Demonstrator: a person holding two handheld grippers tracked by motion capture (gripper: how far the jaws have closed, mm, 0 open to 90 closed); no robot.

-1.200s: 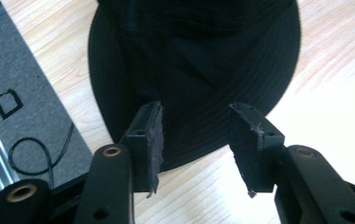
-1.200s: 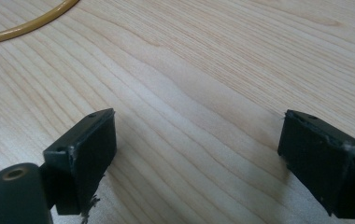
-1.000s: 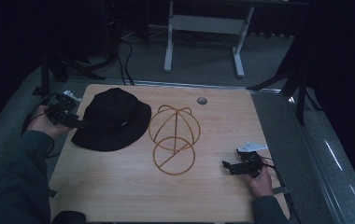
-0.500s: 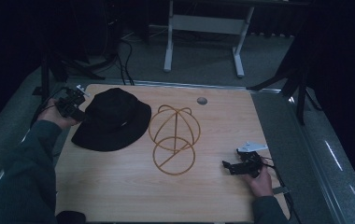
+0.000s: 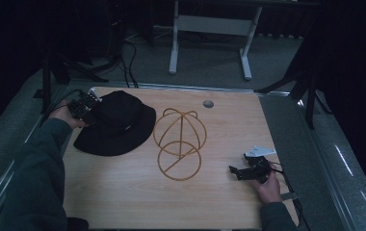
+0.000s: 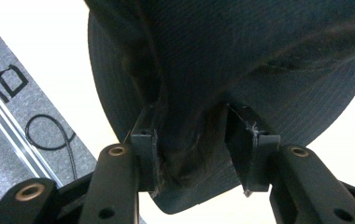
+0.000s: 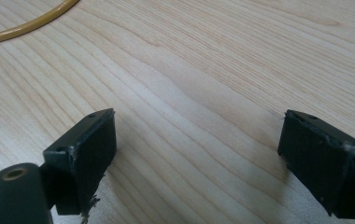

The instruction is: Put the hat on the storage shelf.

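A black bucket hat [image 5: 116,126] lies on the left part of the wooden table [image 5: 123,202]. My left gripper [image 5: 85,109] is at the hat's far left rim, shut on a fold of its brim. In the left gripper view the bunched black fabric [image 6: 189,140] is pinched between both jaws. A golden wire hat stand [image 5: 178,142] sits in the middle of the table, right of the hat. My right gripper [image 5: 236,172] rests low over the table's near right side, open, with bare wood between its fingers [image 7: 84,149].
A small round grey grommet [image 5: 208,103] is set into the table's far edge. A stretch of the wire stand's base ring [image 7: 26,28] shows at the top left of the right gripper view. Metal stand legs and cables lie on the floor beyond the table.
My left gripper has moved away from me along the hat's left rim and taken hold of the brim. The right gripper has stayed put.
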